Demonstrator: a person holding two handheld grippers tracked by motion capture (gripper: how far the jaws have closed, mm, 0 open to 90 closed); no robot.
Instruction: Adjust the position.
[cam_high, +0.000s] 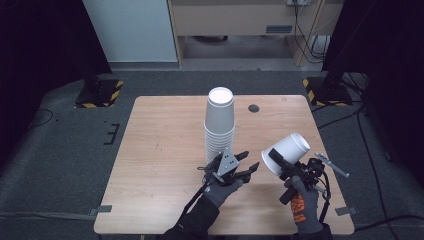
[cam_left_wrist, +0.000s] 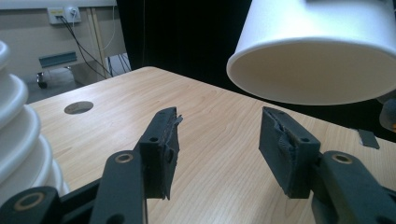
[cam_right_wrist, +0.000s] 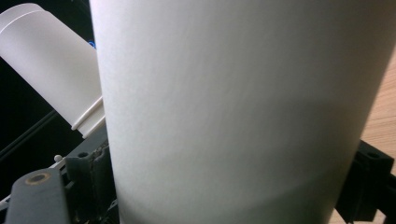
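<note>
While the stack of white cups (cam_high: 219, 125) stands upside down near the middle of the table (cam_high: 160, 145), a little toward its far edge, the right gripper (cam_high: 281, 164) has its jaws clamped on the wall of a single white cup (cam_high: 286, 152). That cup is held tilted in the air above the table's near right corner. The left gripper (cam_high: 248, 163) hovers just beside the foot of the stack, its jaws spread apart with nothing between them.
</note>
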